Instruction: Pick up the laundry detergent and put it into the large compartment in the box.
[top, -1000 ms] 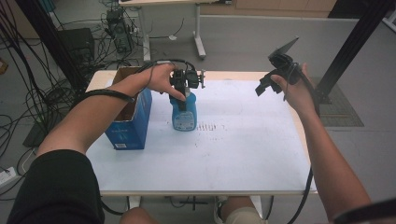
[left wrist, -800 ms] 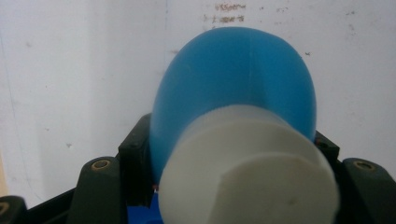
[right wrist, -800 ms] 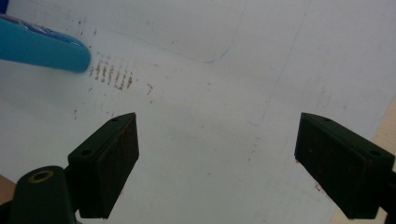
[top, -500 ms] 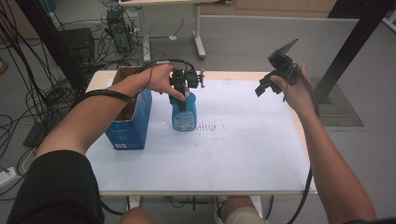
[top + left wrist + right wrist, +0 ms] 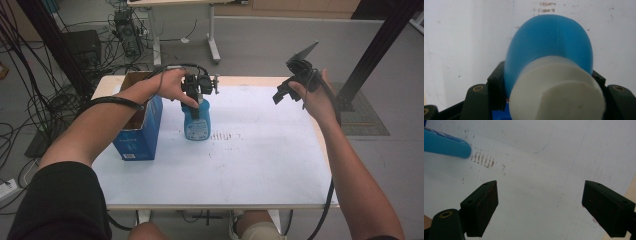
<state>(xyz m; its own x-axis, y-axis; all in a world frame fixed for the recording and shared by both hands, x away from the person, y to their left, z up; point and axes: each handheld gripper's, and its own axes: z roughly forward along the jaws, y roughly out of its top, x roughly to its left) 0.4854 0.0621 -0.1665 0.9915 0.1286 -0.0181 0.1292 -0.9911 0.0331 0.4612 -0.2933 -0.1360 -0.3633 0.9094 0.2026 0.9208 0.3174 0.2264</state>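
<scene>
Blue bottle (image 5: 196, 124) stood upright near far left of table (image 5: 260, 165), just beside blue box (image 5: 140, 131). My left gripper (image 5: 199, 102) clamped on its neck under white cap (image 5: 556, 92). Right gripper (image 5: 290, 87) hung apart, empty. I judged plastic light, smooth, maybe slippery; neck safest hold.

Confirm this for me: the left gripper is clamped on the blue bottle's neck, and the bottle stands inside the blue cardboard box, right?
Not quite. The left gripper does clamp the blue bottle, but the high view shows it standing on the white table, beside the blue cardboard box.
</scene>
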